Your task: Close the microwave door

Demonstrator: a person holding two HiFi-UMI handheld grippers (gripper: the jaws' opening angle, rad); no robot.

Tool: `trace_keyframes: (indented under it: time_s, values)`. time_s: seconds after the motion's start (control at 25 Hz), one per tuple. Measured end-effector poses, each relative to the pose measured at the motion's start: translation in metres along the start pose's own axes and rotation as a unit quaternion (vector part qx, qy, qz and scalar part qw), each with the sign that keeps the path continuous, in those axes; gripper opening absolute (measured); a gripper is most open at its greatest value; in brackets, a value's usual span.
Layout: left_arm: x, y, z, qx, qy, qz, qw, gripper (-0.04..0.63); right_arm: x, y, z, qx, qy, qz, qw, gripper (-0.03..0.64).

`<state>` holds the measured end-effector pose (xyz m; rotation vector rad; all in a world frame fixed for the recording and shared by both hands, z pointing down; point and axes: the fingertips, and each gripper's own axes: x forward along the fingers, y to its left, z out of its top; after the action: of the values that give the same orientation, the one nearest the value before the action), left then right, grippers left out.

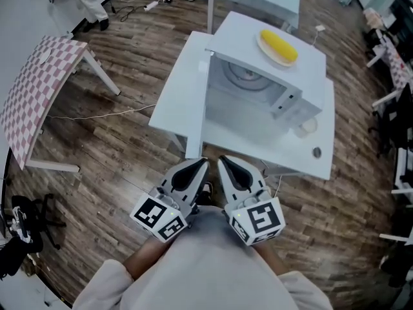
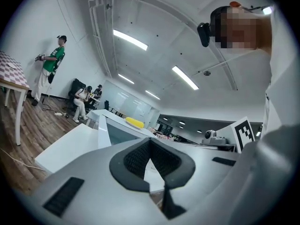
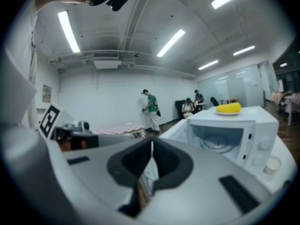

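Microwave [image 1: 242, 34] sits on a white table [image 1: 284, 148], cavity facing the person. Door [image 3: 180, 129] stands open, hinged on the cavity's left side and swung out toward the person. Glass turntable [image 1: 248, 76] visible inside. Control panel on the right side of the front.

On top of the microwave: a plate [image 1: 263, 41] carrying a yellow item [image 1: 281, 46] — cannot tell what it is.

On the table to the right of the microwave: a small round white object [image 1: 308, 126], and nearer the table edge a small dark round thing [image 1: 316, 152].

Left gripper [image 1: 193, 170]: held close to the body, just short of the table's near edge, well apart from the door. In the left gripper view its pads meet at the tips, nothing between them — closed and empty.

Right gripper [image 1: 231, 170]: just beside the left one, same height, also off the table and clear of the microwave. Right gripper view shows the jaw tips together, nothing held.

Surroundings: wood-pattern floor [image 1: 129, 160]; a checkered-top table [image 1: 39, 76] far left with a cable [image 1: 97, 115] on the floor beside it; a person in a green top [image 2: 51, 62] standing by the wall, others seated behind.
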<state>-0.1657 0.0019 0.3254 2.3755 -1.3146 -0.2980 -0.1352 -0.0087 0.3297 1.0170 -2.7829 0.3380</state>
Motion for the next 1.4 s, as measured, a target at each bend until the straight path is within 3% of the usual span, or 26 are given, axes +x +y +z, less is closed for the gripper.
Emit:
trace_keyframes:
  time_s: [0.28,0.72,1.4]
  values:
    - [-0.004,0.038,0.018,-0.004,-0.004,0.007,1.0,0.018,0.032,0.002,0.002,0.0,0.006,-0.002,1.0,0.023]
    - [-0.021,0.093,0.01,-0.022,0.016,0.069,0.9973,0.018,0.048,-0.002,-0.017,0.016,0.04,0.003,0.999,0.023]
    - [-0.018,0.098,-0.026,-0.04,0.058,0.071,0.995,0.018,0.04,-0.004,-0.033,0.033,0.05,-0.004,0.998,0.023]
